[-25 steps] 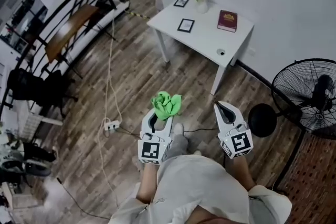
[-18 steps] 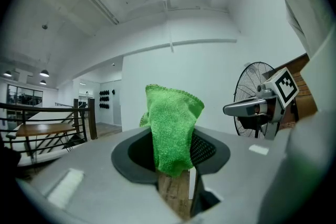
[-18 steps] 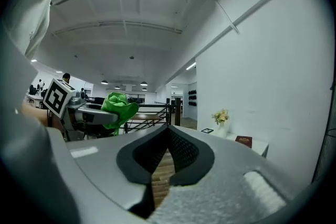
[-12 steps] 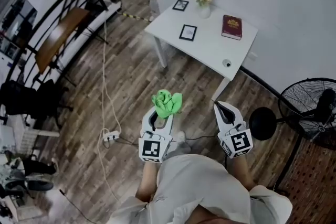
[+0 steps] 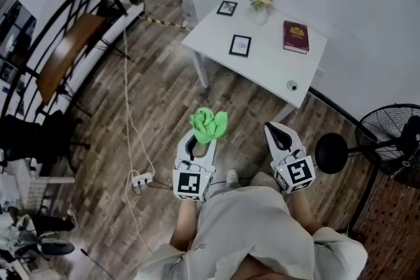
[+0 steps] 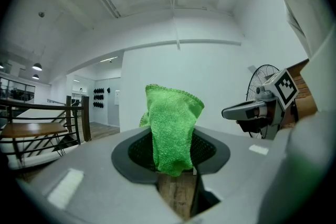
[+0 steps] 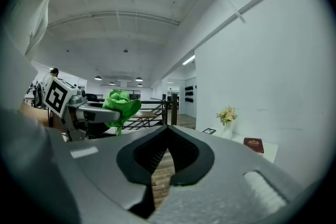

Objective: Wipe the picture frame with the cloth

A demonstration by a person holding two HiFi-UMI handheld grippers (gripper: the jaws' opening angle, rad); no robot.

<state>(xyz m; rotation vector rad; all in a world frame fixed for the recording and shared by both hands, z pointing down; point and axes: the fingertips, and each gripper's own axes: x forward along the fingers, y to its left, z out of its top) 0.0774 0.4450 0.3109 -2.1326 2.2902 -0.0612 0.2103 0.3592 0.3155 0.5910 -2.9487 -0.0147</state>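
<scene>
Over the floor, short of the table (image 5: 275, 72) | left gripper (image 5: 202, 136) clamps cloth (image 5: 209, 124) | right gripper (image 5: 275, 130) closed, empty | frame (image 5: 240, 45) flat on table, clearest in head view | table slightly nearer than before.

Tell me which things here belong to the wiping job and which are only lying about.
For the job: green cloth, held in the left claw; near picture frame and far picture frame on the white table.
Lying about: red book, flower vase, fan, power strip.
</scene>
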